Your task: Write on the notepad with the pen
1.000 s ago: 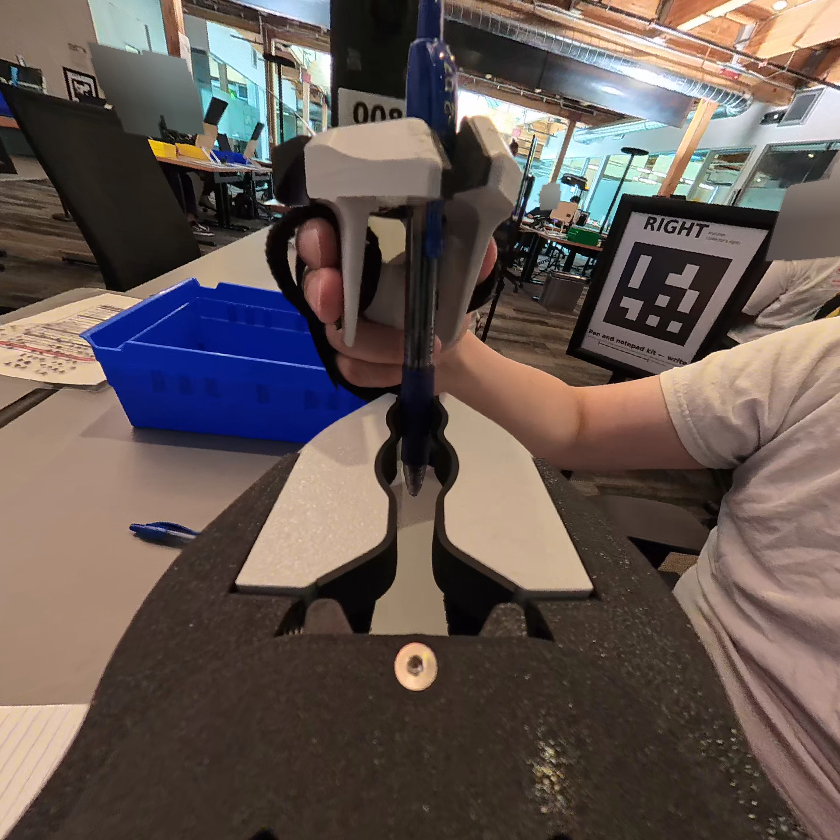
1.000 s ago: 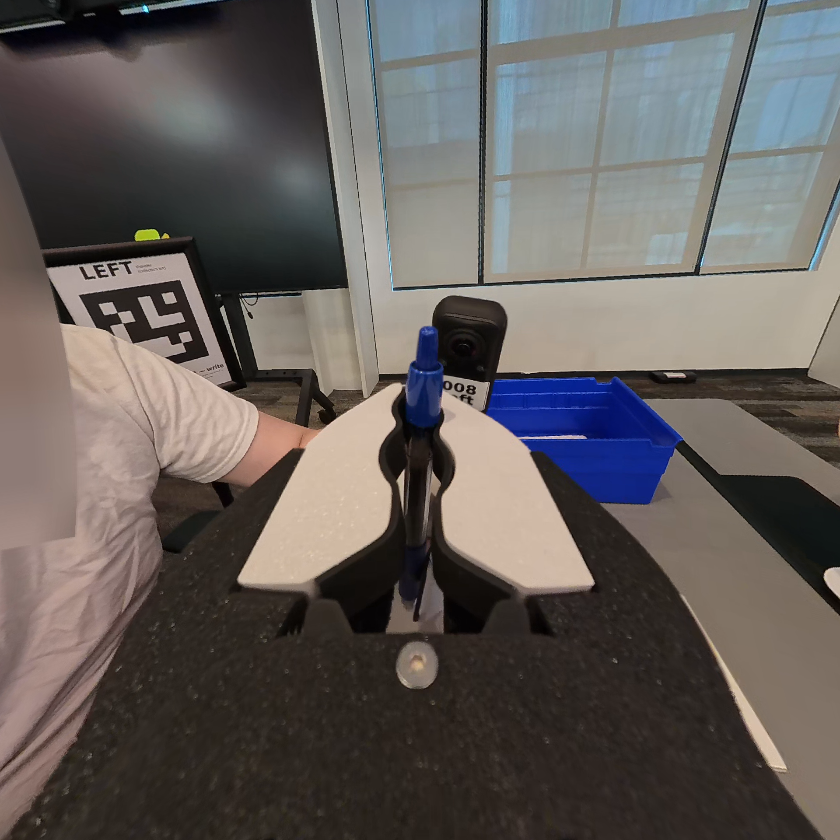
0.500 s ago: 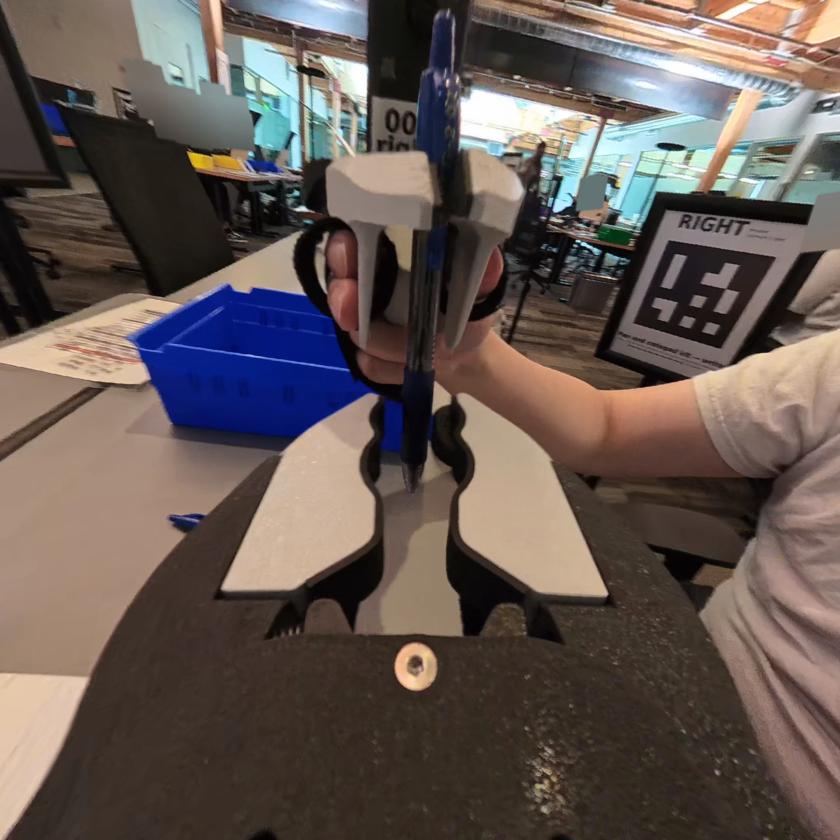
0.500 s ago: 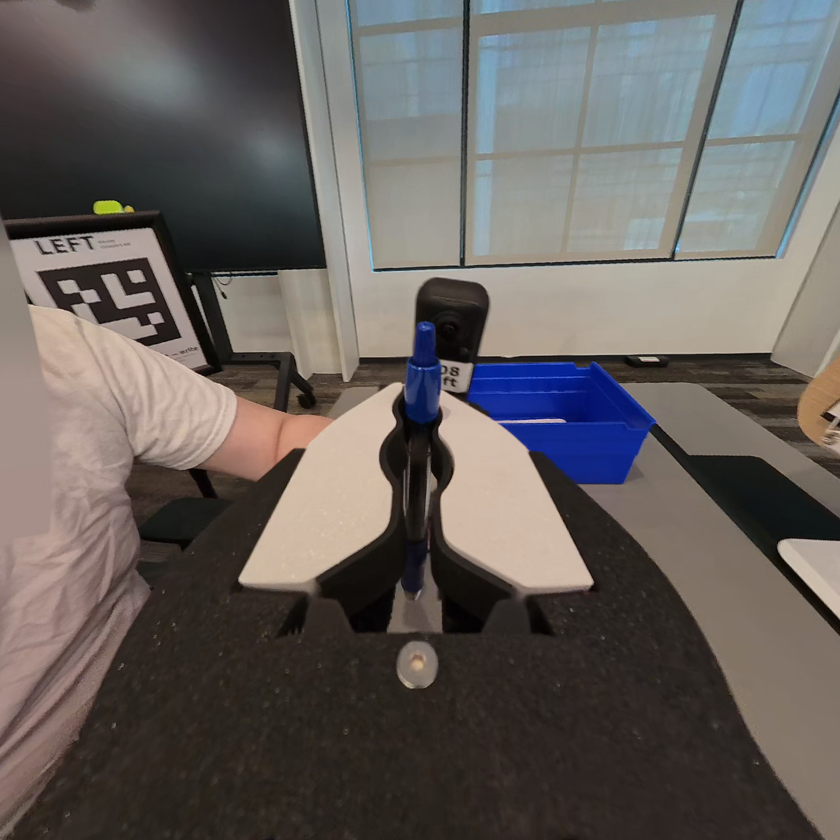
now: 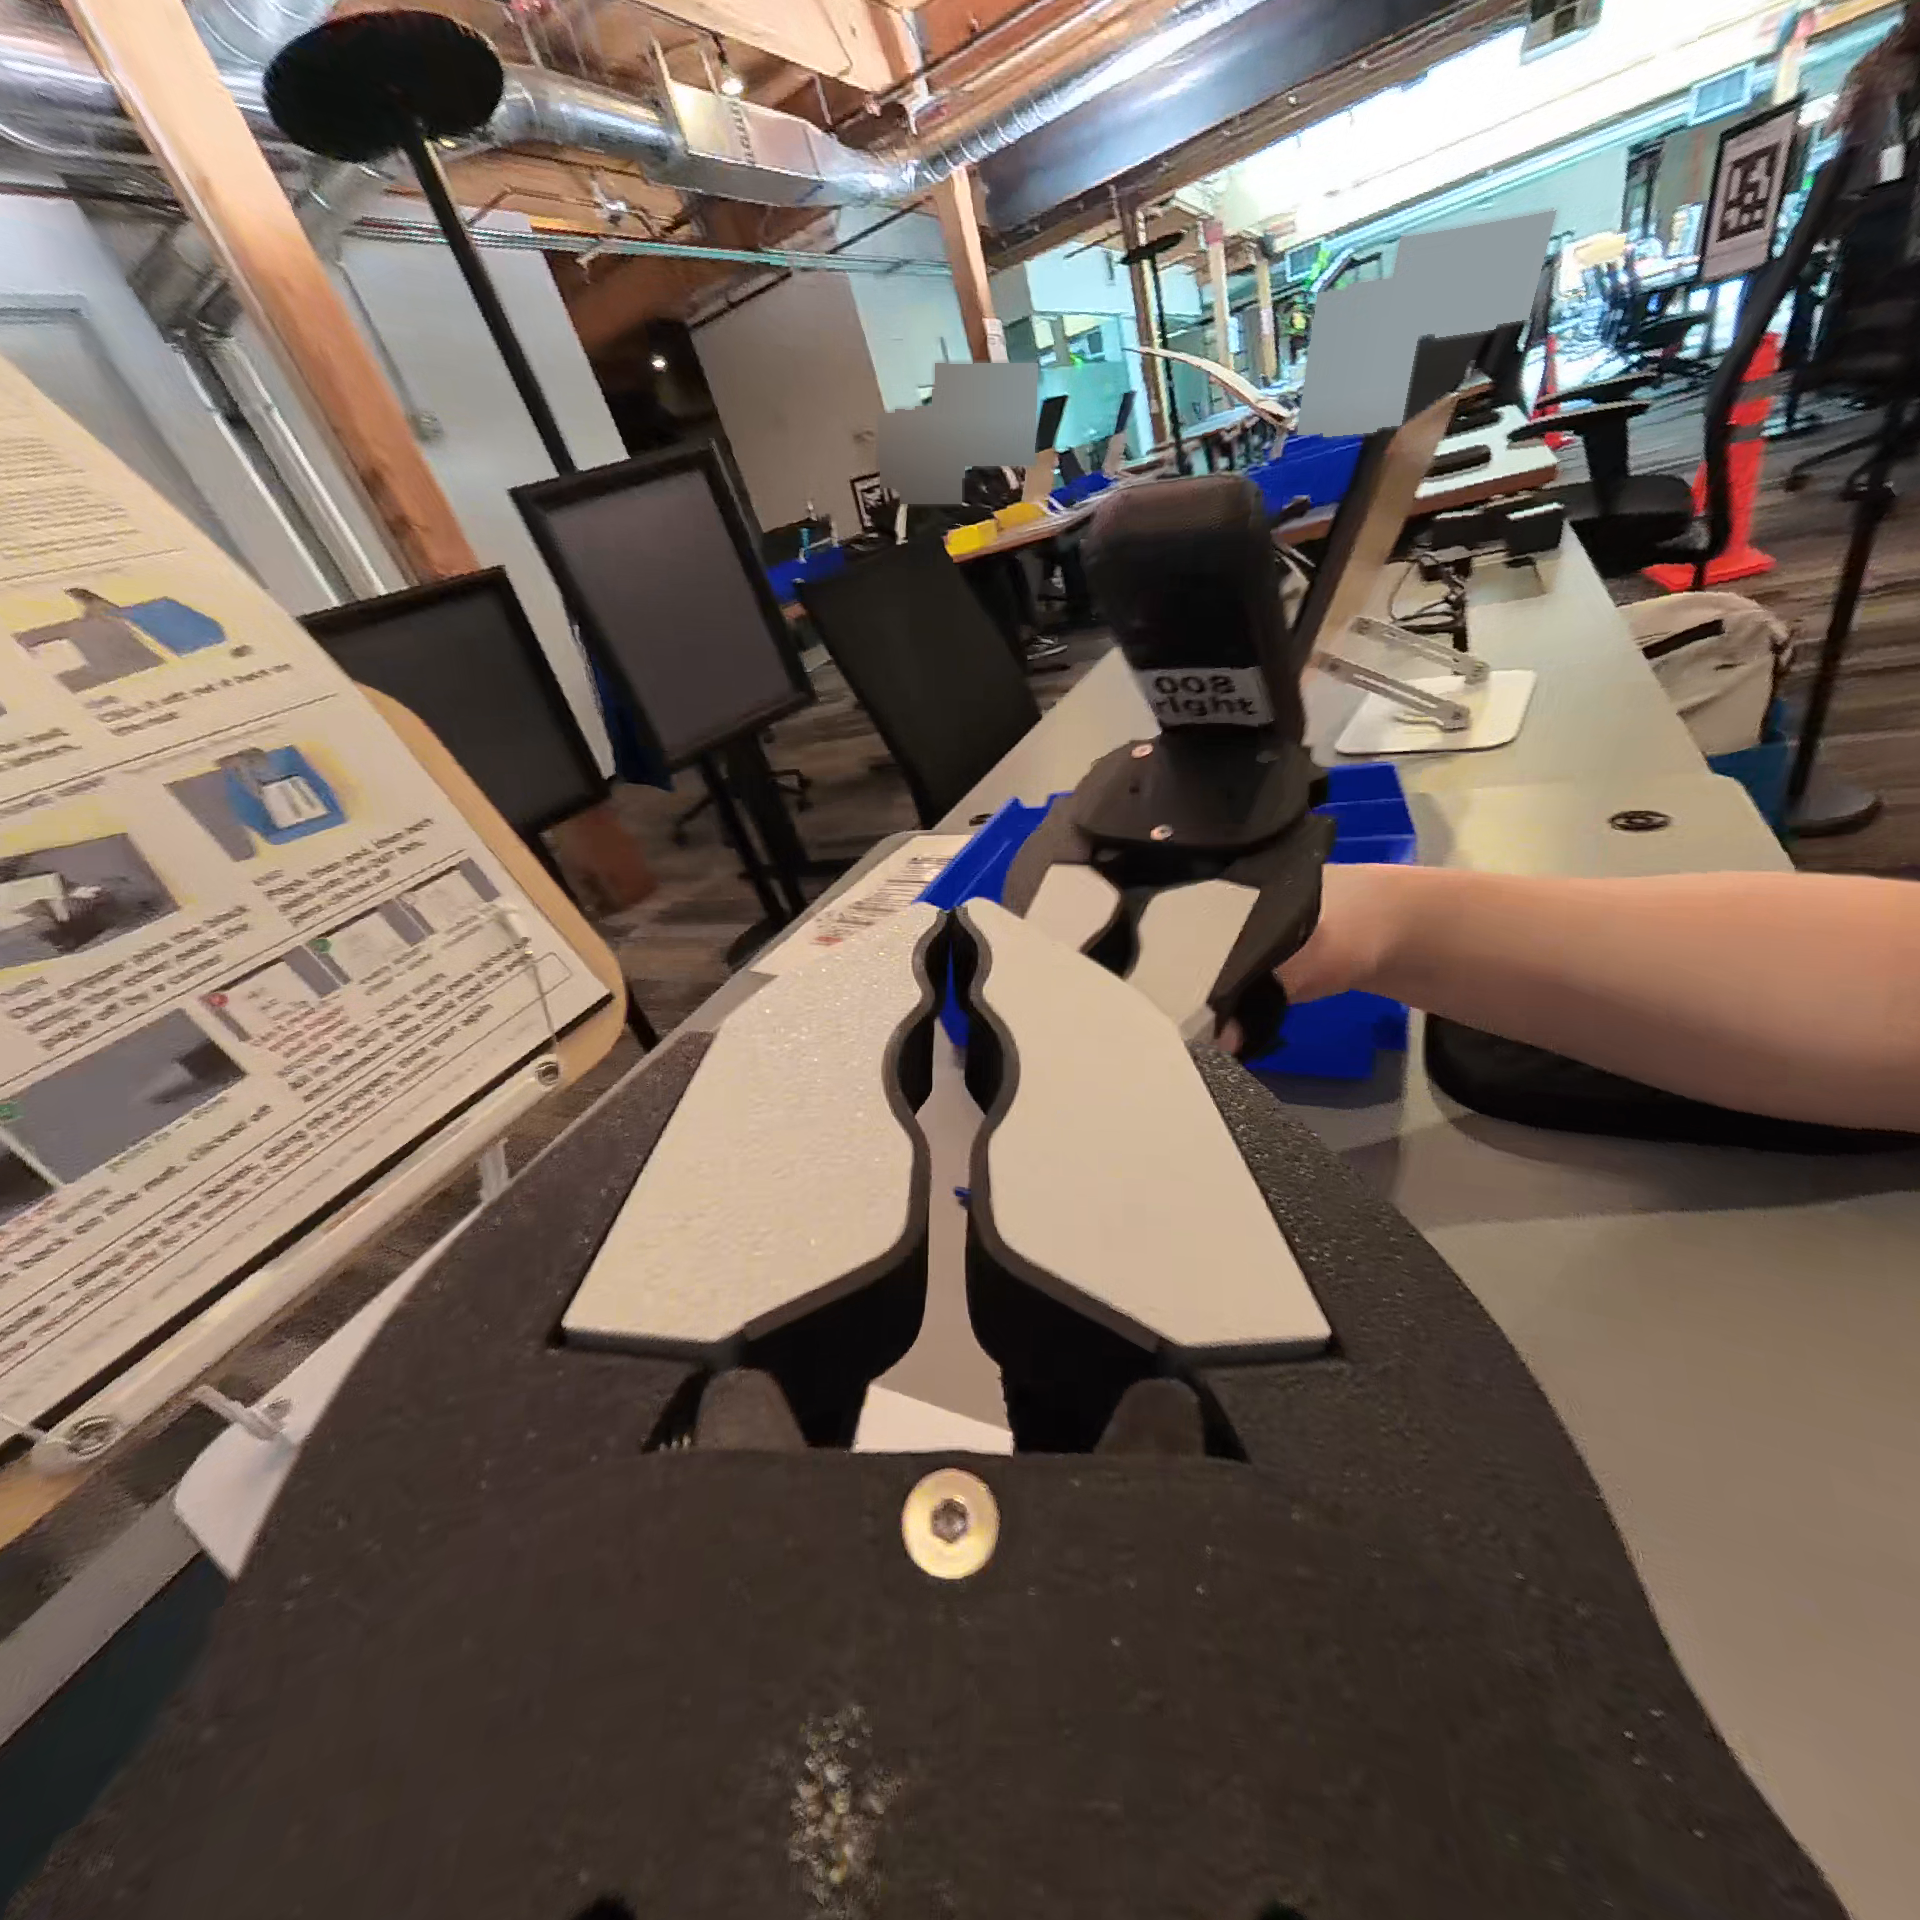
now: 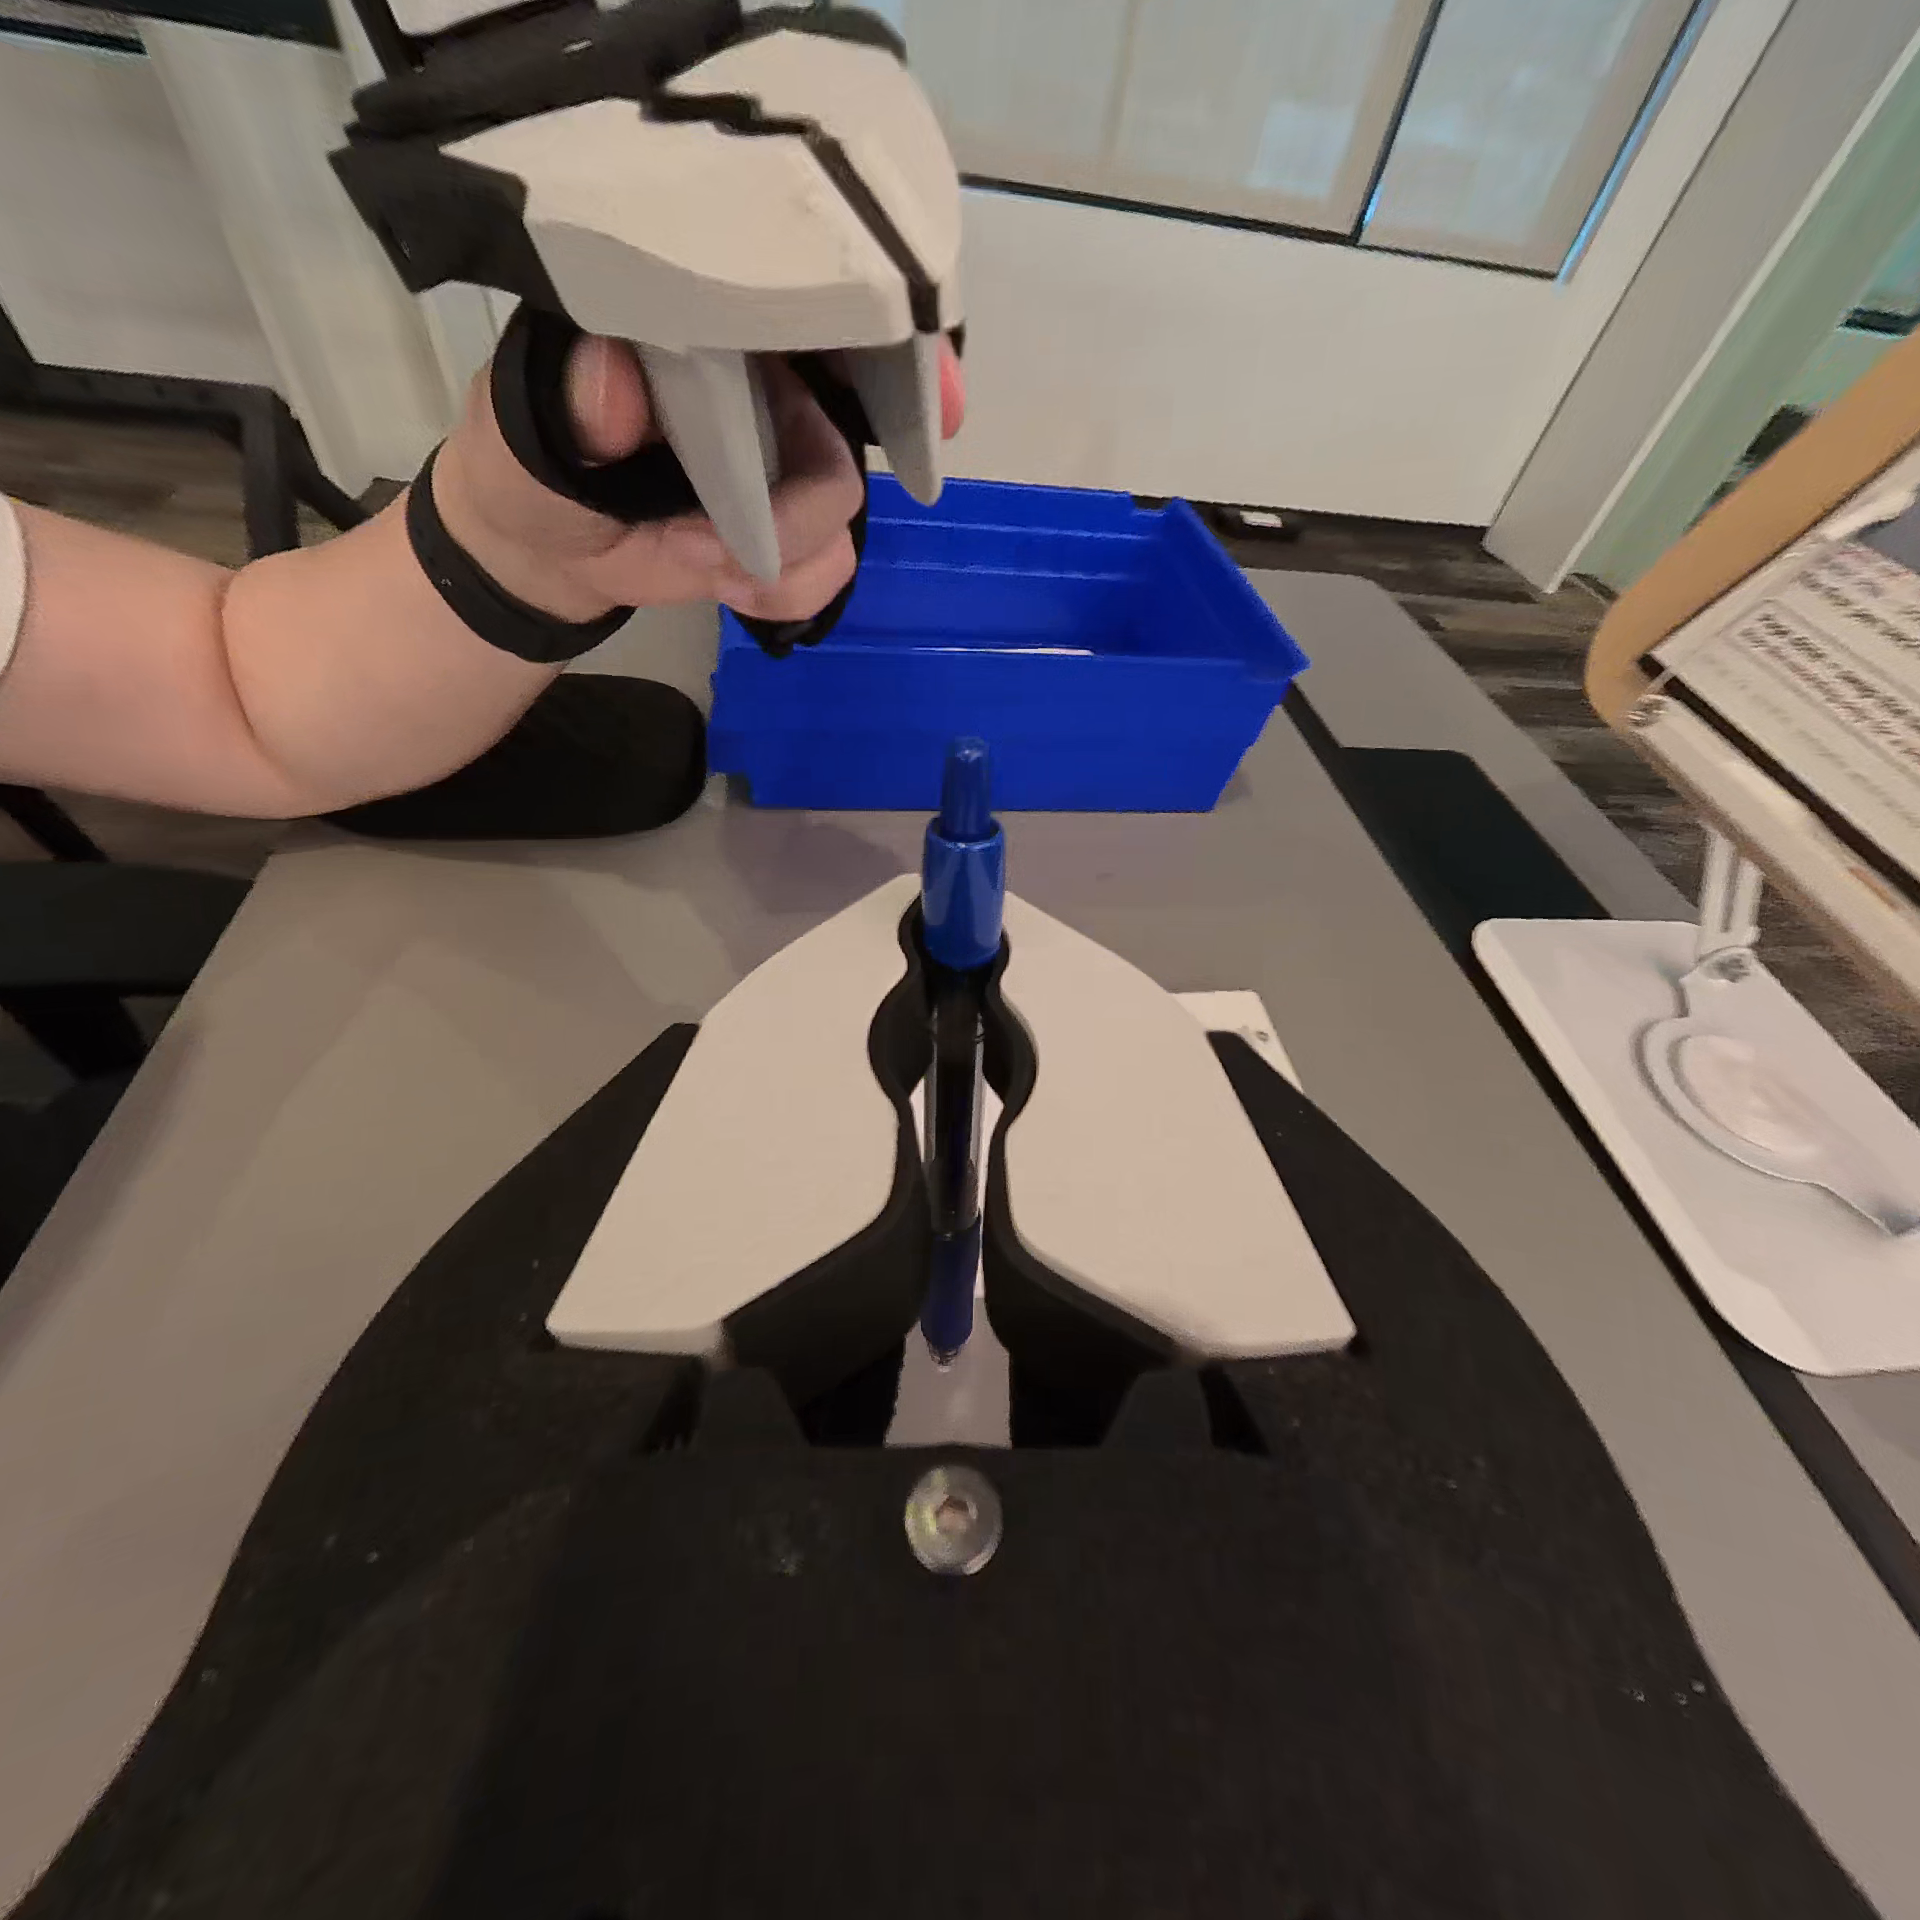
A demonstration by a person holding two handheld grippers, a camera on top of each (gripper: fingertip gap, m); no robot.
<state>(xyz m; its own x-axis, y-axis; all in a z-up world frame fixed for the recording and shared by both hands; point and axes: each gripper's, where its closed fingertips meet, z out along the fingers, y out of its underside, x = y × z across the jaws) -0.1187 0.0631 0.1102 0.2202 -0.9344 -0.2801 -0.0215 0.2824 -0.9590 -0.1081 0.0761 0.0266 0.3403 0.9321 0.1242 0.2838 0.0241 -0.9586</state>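
My right gripper (image 6: 961, 904) is shut on a blue pen (image 6: 963, 831), which stands along the jaws with its blue end past the fingertips and its tip back near the palm. It hangs tilted down over the grey table (image 6: 468, 987). A white notepad sheet (image 6: 1236, 1023) peeks out under its right finger. My left gripper (image 5: 951, 925) is shut and empty. It is held higher, at the upper left of the right wrist view (image 6: 847, 509). White paper (image 5: 301, 1423) lies under it. The right gripper (image 5: 1132, 977) shows ahead of it; the pen is hidden there.
A blue bin (image 6: 997, 717) stands at the table's far side, also in the left wrist view (image 5: 1340, 1029). An instruction board on a white stand (image 6: 1662, 1143) is at the right, and close on the left in the left wrist view (image 5: 208, 935). A black pad (image 6: 582, 758) lies under the left forearm. Tip to tip, the grippers are about 8 centimeters apart.
My left gripper opened off the pen's tip, drew away and swung left, then shut empty. My right gripper has tilted down toward the table, still holding the pen.
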